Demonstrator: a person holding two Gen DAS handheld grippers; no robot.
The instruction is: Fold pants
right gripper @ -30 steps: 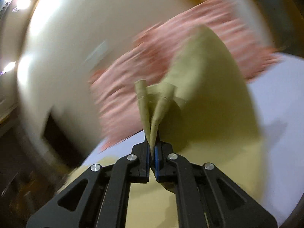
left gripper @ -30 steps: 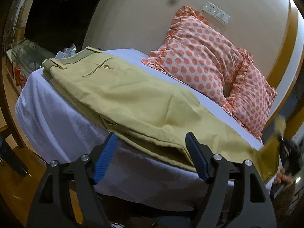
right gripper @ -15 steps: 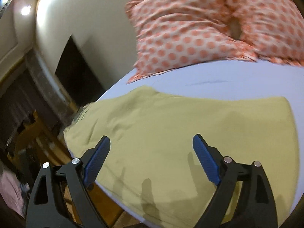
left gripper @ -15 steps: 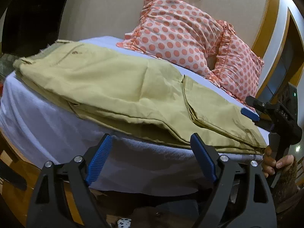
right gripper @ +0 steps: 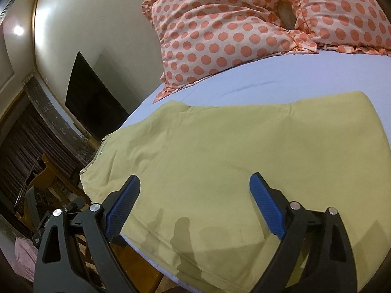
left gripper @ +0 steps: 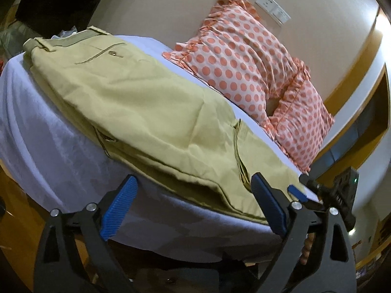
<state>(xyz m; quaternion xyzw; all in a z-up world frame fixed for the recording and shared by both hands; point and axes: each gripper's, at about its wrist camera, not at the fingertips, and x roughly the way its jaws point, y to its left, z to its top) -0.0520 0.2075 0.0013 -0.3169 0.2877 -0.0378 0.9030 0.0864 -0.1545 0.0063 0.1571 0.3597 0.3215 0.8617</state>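
Observation:
Khaki pants (left gripper: 146,112) lie folded along the near edge of the bed, waistband and back pocket at the far left, hems lying on top near the middle. My left gripper (left gripper: 193,205) is open and empty, just off the bed edge in front of the pants. In the right wrist view the pants (right gripper: 220,151) lie flat, and my right gripper (right gripper: 193,207) is open and empty just above their near end. The right gripper also shows in the left wrist view (left gripper: 317,195) at the pants' right end.
The pants lie on a white sheet (left gripper: 36,134) over the bed (right gripper: 293,78). Two orange polka-dot pillows (left gripper: 244,63) lean on the wall behind. A wooden chair (right gripper: 53,178) and a dark panel (right gripper: 92,107) stand beyond the bed's left side.
My right gripper let go of the pants' hems it held up one second ago; they now lie folded over. The right gripper is open and low. The left gripper swung its view slightly.

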